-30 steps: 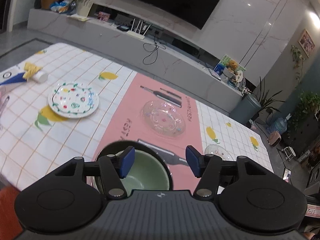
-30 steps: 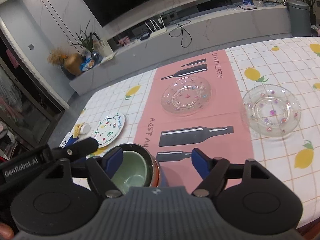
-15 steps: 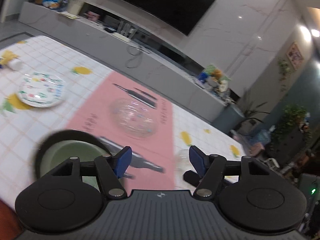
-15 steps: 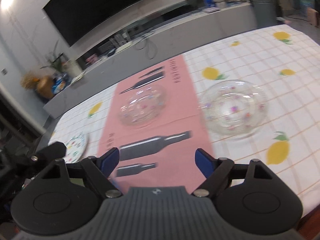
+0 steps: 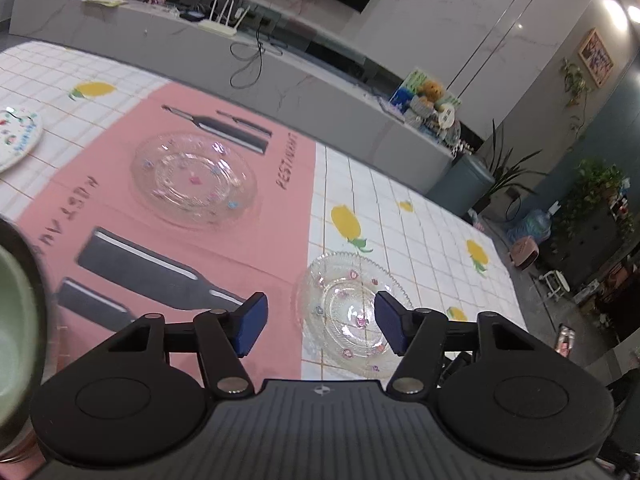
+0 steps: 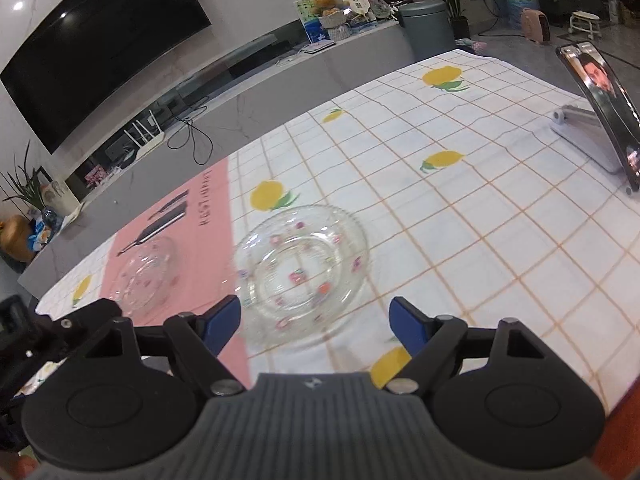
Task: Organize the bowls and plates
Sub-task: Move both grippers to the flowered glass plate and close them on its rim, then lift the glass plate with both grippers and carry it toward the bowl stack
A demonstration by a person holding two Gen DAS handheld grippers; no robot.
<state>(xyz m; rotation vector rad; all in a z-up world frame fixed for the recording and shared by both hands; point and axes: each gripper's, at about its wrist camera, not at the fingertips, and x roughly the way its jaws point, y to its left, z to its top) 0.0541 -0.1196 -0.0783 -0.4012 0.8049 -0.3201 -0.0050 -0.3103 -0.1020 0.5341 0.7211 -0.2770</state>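
A small clear glass plate (image 5: 352, 312) with coloured dots lies on the lemon-print cloth just beyond my left gripper (image 5: 320, 324). That gripper's jaws are closing with nothing between the pads. The same glass plate (image 6: 304, 272) lies in front of my right gripper (image 6: 316, 322), whose jaws are also closing on nothing. A second glass plate (image 5: 194, 176) sits on the pink runner. A green bowl (image 5: 12, 308) nested in a dark bowl shows at the left edge. A white patterned plate (image 5: 16, 136) lies at the far left.
A phone on a stand (image 6: 600, 112) stands at the table's right side. The table's right edge (image 5: 508, 280) runs close behind the near glass plate. Part of the left gripper (image 6: 60, 332) shows at the right wrist view's left edge.
Both views swung right, from the stacked bowls to the glass plate on the lemon cloth, and came lower. The bowls slid to the left view's edge and left the right view.
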